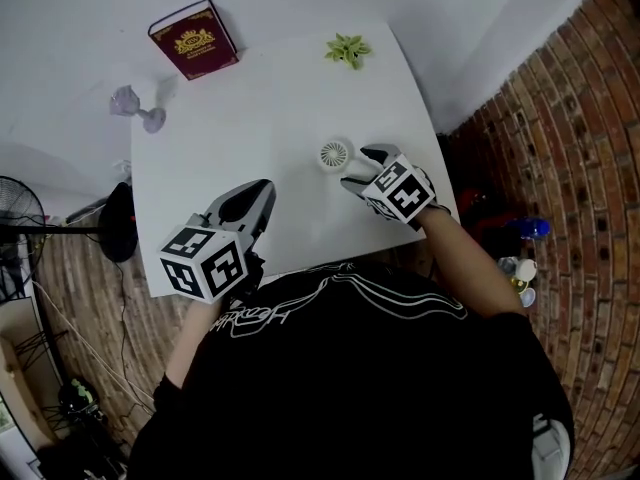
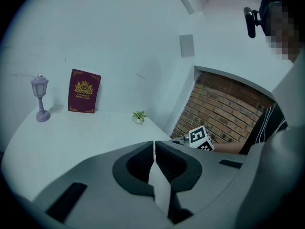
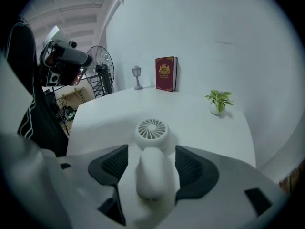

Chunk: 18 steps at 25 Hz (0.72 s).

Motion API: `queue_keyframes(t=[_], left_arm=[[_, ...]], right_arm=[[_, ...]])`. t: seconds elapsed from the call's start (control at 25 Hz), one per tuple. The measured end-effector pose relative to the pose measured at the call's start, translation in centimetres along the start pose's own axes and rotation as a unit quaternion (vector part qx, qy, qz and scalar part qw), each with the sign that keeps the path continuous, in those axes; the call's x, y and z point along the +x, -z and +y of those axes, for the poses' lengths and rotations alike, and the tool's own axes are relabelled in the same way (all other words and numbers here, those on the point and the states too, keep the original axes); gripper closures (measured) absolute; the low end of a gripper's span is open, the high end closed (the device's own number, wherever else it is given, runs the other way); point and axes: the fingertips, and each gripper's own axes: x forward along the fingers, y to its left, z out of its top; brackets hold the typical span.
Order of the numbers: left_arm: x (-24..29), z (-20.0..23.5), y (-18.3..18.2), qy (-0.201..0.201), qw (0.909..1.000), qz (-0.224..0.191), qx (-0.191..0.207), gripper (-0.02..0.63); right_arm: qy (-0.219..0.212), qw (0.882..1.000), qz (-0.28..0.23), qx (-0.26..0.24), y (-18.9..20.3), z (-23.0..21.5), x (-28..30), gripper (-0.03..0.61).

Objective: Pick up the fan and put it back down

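Observation:
A small white hand-held fan lies on the white table, its round grille facing up. In the right gripper view the fan's grille points away and its handle runs back between the jaws. My right gripper is open, its pads standing off each side of the handle with a gap on both. My left gripper hovers over the table's near left part, well apart from the fan, shut with nothing between its pads.
At the table's far side are a maroon book, a small potted plant and a lilac lamp figurine. A black floor fan stands left of the table. Brick floor lies right, with small items on it.

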Motion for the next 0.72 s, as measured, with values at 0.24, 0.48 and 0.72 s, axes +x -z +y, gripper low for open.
queue_keyframes(t=[0.24,0.48,0.72], left_arm=[[0.0,1.2,0.7,-0.015,0.9997,-0.007,-0.018,0.575],[-0.4,2.0,0.9,-0.023,0.9989,-0.015,-0.037,0.575],[-1.2,3.0,1.6,-0.041,0.9975,-0.022,-0.054,0.575]], right_arm=[[-0.019,1.0,0.019,-0.008,0.5,0.1,1.7,0.279],[-0.024,0.999,0.029,-0.012,0.8,0.3,2.4,0.316],[-0.007,0.999,0.036,-0.019,1.2,0.1,2.7,0.37]])
